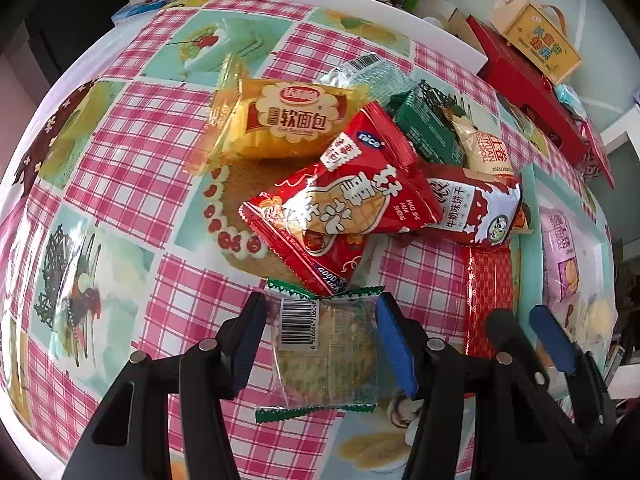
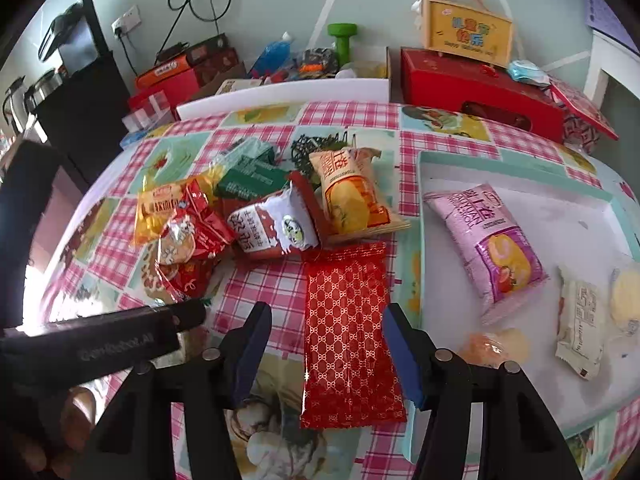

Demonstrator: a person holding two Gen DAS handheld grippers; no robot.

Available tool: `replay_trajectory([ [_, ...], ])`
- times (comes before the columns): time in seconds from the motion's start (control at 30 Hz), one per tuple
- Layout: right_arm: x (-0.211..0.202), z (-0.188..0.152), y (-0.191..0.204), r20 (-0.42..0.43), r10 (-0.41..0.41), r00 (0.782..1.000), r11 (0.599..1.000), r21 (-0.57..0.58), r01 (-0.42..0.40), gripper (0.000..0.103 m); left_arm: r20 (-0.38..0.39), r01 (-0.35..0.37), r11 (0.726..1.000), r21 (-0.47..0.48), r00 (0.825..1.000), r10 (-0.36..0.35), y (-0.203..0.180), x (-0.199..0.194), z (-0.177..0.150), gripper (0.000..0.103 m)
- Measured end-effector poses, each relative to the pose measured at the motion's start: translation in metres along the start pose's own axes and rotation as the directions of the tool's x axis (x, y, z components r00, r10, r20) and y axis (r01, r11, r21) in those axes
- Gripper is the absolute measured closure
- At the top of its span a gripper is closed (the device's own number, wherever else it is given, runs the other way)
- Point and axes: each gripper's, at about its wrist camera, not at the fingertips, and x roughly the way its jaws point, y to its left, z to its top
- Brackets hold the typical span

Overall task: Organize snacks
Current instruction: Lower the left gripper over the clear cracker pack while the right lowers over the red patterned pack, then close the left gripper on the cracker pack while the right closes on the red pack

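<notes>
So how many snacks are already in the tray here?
4: a pink packet at the tray's middle, a white packet, a round yellow one at the right edge, a pale wrapped piece nearest. Others may sit out of view.

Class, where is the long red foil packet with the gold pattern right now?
In the right wrist view, the long red patterned foil packet lies flat on the checked tablecloth, between the right tool's open fingers, left of the tray.

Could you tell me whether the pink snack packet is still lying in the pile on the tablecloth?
No, the pink snack packet lies inside the white tray, apart from the pile of snacks on the checked tablecloth.
</notes>
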Motion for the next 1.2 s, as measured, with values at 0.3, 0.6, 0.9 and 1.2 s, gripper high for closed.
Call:
replay_trajectory([
  [0.3, 0.019, -0.004, 0.001, -0.048, -0.033, 0.998, 0.999, 0.003, 0.033, 0.043, 0.002, 0.004, 0.999, -0.032, 1.0, -0.003, 0.019, -0.006, 0.007, 0.045],
  [0.6, 0.022, -0.008, 0.005, -0.106, 0.059, 0.993, 0.998, 0.022, -0.057, 0.042, 0.0, 0.008, 0.999, -0.041, 1.0, -0.008, 0.023, -0.008, 0.008, 0.045],
  [0.9, 0.025, -0.009, 0.017, -0.083, -0.03, 0.996, 1.0, -0.001, 0.03, 0.039, -0.007, 0.0, 0.999, -0.032, 1.0, 0.0, 0.018, -0.005, 0.007, 0.044],
  [1.2, 0.028, -0.011, 0.022, -0.08, -0.091, 0.993, 0.995, -0.058, 0.086, 0.036, -0.014, -0.012, 1.0, -0.016, 1.0, 0.012, 0.007, -0.002, 0.001, 0.034],
])
